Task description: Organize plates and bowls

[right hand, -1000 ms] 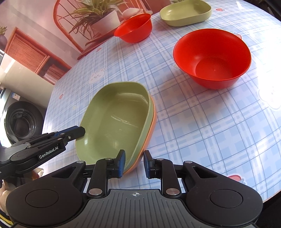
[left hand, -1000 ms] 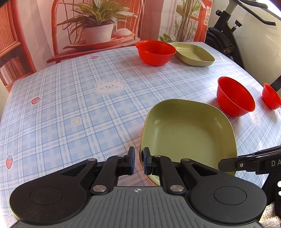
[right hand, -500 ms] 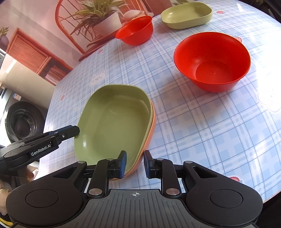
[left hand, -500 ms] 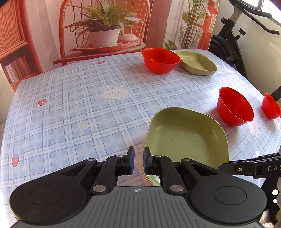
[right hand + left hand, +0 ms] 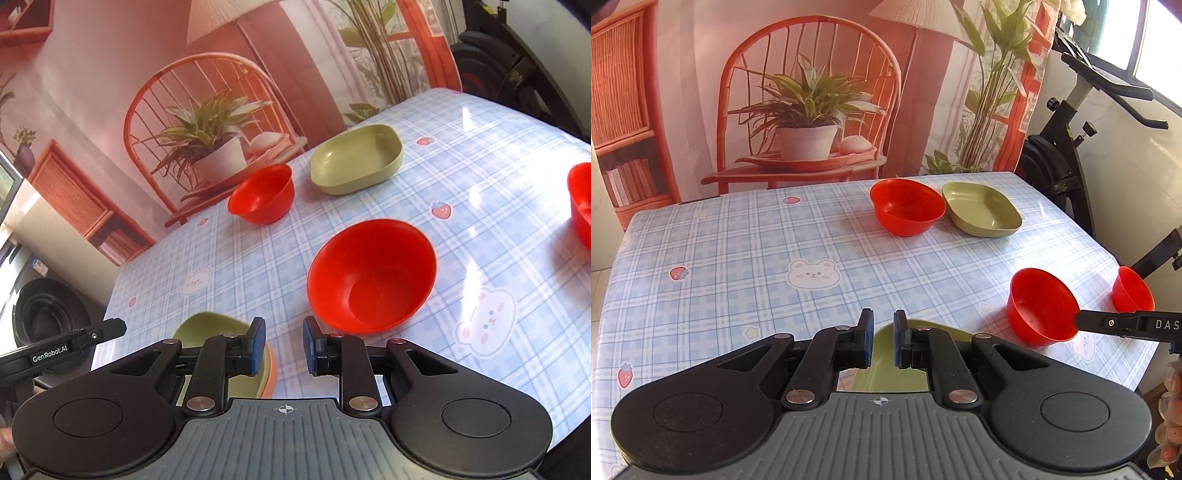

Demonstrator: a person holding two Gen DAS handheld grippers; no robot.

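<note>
Left wrist view: the left gripper [image 5: 883,343] has its tongs nearly together, empty, above the near green plate [image 5: 886,373]. The right gripper [image 5: 283,347] is slightly apart, empty, probably aiming for the bowl [image 5: 371,275] just beyond.

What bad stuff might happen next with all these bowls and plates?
1. The red bowl sits just ahead of the right gripper; a fast reach might bump it and send it sliding.
2. Another red bowl sits near the table's right edge and might get knocked off.
3. The stacked green plate lies right under both grippers; a low swing might clip its rim.
</note>
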